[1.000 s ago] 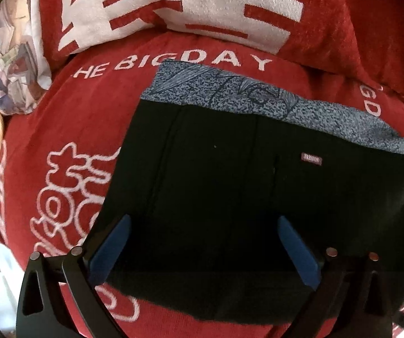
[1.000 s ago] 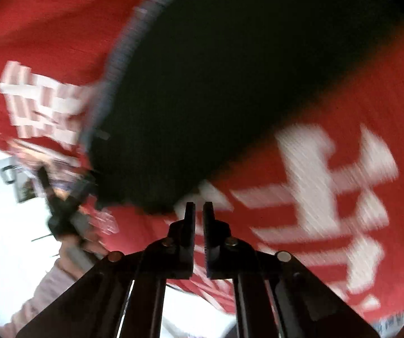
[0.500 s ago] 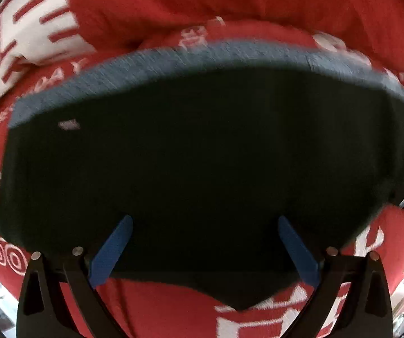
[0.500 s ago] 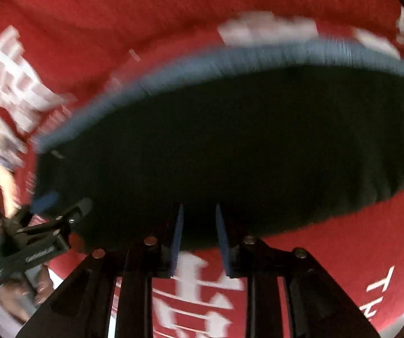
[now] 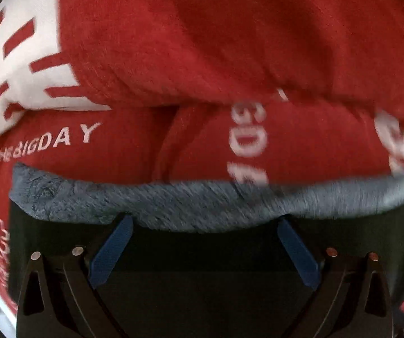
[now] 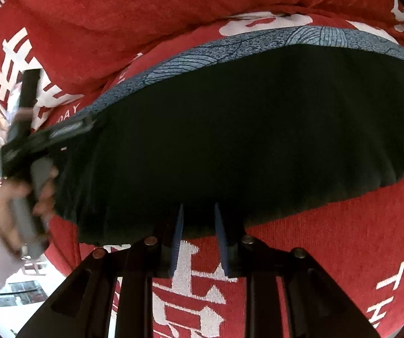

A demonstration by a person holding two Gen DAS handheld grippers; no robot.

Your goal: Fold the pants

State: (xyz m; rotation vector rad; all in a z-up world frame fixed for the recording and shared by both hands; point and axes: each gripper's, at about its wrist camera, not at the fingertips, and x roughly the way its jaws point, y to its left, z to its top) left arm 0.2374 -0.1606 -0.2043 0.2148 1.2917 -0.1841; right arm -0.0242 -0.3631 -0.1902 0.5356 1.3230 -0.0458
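Note:
The pants (image 6: 244, 129) are black with a grey-blue patterned band (image 6: 258, 42) along the far edge, lying folded flat on a red blanket. In the left wrist view the black cloth (image 5: 202, 267) fills the bottom and the grey band (image 5: 188, 202) crosses the middle. My left gripper (image 5: 204, 219) is wide open, low over the pants, its tips at the grey band. It also shows in the right wrist view (image 6: 47, 138) at the pants' left end, held by a hand. My right gripper (image 6: 197, 207) is part open at the near edge of the pants, with nothing held.
The red blanket (image 6: 328, 253) with white lettering covers the whole surface. A raised red fold or pillow (image 5: 230, 42) lies just beyond the pants. A white-and-red patterned cushion (image 5: 19, 56) sits far left. The blanket's edge drops off at the lower left (image 6: 33, 281).
My left gripper has moved forward over the pants to the grey band, staying open. My right gripper has swung to the near edge and opened from shut to a narrow gap.

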